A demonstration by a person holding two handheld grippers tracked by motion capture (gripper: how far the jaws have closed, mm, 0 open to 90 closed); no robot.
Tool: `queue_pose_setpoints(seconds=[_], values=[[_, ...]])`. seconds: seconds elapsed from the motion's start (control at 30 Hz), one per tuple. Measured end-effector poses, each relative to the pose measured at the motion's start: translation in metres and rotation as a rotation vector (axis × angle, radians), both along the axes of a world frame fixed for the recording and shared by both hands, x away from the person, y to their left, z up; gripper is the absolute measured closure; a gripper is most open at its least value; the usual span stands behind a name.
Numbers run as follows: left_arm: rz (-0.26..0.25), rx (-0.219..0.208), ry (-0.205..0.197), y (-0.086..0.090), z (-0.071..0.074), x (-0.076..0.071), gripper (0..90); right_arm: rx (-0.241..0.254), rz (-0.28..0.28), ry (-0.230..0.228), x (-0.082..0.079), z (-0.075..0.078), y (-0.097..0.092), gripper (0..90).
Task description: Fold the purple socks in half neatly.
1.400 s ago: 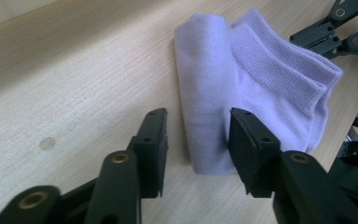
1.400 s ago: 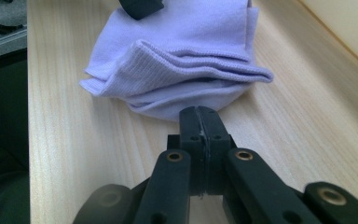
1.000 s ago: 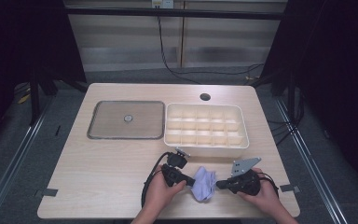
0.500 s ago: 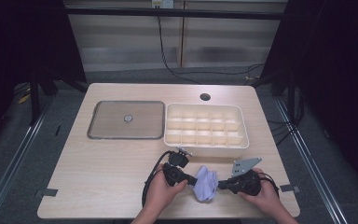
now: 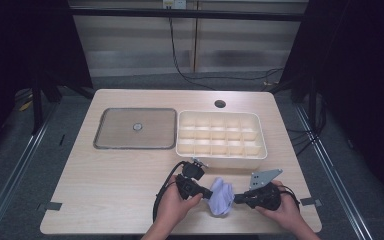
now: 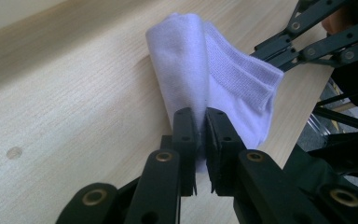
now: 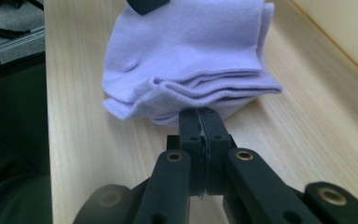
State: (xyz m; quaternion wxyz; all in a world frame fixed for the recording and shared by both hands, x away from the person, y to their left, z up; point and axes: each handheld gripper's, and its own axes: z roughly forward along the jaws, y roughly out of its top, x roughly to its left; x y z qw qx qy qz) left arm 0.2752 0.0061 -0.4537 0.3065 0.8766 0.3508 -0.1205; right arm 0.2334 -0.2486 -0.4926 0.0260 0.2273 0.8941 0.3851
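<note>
**Sock folded and pinched from both sides, tray not yet filled**

A pale lilac sock [image 5: 221, 196] lay on the tabletop [image 5: 110, 175] near the person's edge, between the two hands and just in front of the white divided tray [image 5: 221, 132]. It was doubled over into a thick bundle; in the right gripper view the layered cuff edges [image 7: 205, 77] stacked one on another.

The left gripper [image 6: 198, 128] had its jaws pressed on a fold of the fabric, with cloth showing in the narrow gap between them. The right gripper [image 7: 199, 122] had its jaws squeezed almost flat together at the lower edge of the bundle; they seemed to nip a thin bit of cloth there, though the fabric between them was hard to make out. In the high view the left gripper [image 5: 206, 192] and right gripper [image 5: 239, 199] met the sock from opposite sides.

Judging by this, the folding looked well advanced: the sock was already compact, and both grips appeared to be shaping or tightening it. Every compartment of the tray that could be seen stood bare. What seemed left was to finish the bundle, lift it, and set it in one of those compartments. The flat grey lid [image 5: 135, 128] lay beside the tray, to its left, untouched.
</note>
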Motion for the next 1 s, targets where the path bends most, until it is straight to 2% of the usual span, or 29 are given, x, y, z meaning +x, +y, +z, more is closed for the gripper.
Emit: queue_pose_setpoints(seconds=[0.27,0.5,1.0], values=[[-0.01,0.004,-0.012,-0.005,0.003,-0.002,82.7,-0.016,0.014,0.002,0.0,-0.004,0.004,89.5],[-0.014,0.005,-0.021,-0.01,0.005,-0.004,82.2,-0.012,0.014,0.01,-0.001,-0.005,0.005,89.5],[-0.038,-0.005,-0.015,-0.018,0.007,-0.007,82.2,-0.009,0.016,0.01,0.0,-0.006,0.008,89.9]])
